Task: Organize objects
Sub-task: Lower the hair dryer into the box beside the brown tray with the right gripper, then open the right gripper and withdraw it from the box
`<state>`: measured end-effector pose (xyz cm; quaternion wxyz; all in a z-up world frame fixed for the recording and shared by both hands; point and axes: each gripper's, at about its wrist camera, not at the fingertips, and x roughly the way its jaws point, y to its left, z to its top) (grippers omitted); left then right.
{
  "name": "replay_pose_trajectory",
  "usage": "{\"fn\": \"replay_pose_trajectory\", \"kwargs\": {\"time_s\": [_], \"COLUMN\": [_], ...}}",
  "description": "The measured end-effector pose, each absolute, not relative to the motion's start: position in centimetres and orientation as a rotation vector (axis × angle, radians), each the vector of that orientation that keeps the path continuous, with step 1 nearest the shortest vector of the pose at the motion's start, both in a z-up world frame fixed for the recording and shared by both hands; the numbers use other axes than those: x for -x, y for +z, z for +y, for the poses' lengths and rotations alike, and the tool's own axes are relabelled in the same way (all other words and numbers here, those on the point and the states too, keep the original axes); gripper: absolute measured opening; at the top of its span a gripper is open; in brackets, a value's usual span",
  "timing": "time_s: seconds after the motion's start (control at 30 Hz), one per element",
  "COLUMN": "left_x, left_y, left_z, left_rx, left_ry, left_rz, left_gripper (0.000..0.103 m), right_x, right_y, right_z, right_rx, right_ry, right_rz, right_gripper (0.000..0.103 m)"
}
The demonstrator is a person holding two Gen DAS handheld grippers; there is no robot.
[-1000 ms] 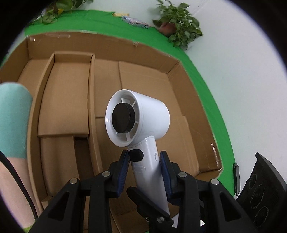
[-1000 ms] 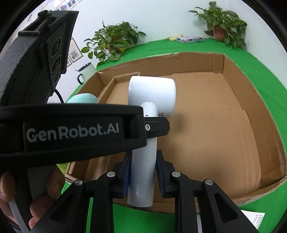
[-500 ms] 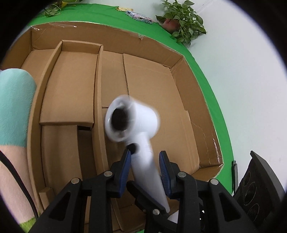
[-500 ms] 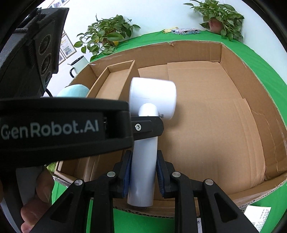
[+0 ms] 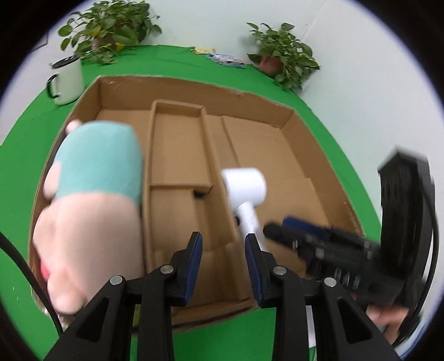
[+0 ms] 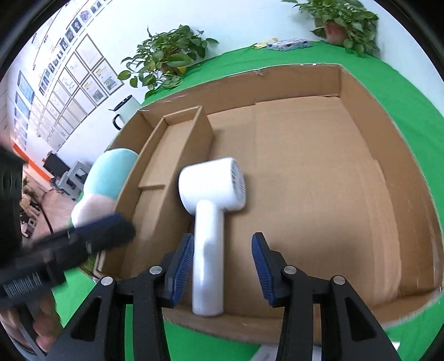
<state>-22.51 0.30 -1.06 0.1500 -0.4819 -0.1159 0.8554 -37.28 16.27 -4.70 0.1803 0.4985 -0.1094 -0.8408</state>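
Right-wrist view: right gripper (image 6: pixel 222 263) jaws, just opening, flank the white plastic hair dryer (image 6: pixel 211 222), unclamped; left gripper (image 5: pixel 223 262) gapes empty. Unsupported, the dryer may topple inside the cardboard box (image 6: pixel 360 194).

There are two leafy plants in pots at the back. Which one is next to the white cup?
The left plant, at the far left of the green table. The white cup stands just in front of it. The other plant sits alone in the right corner.
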Motion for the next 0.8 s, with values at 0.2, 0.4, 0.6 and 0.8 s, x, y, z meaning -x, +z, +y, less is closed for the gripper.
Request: {"fn": "replay_pose_trajectory", "kwargs": {"time_s": [0.2,0.4,0.6,0.8], "left_x": [21.3,20.8,21.3,21.5], "left_y": [-2.8,-3.1,-3.4,-3.5], "left_z": [-0.2,0.2,0.4,0.6], "left_rx": [1.402,1.407,1.424,1.422], "left_ry": [2.449,2.451,2.463,2.465], "left_rz": [-0.388,-0.435,-0.468,-0.458], "left_gripper": [0.03,0.031,0.031,0.031], "right_x": [39.6,40.1,39.8,39.6], "right_y": [-6.7,-7.3,-7.6,-7.4], "right_z": [13.9,13.0,12.5,12.1], "right_rx": [-1.524,-1.548,-1.541,-1.55], "right_ry": [-2.314,-2.315,-2.313,-2.311], "right_rz": [-0.224,-0.319,-0.321,-0.258], "right_gripper": [0.026,0.024,0.024,0.024]}}
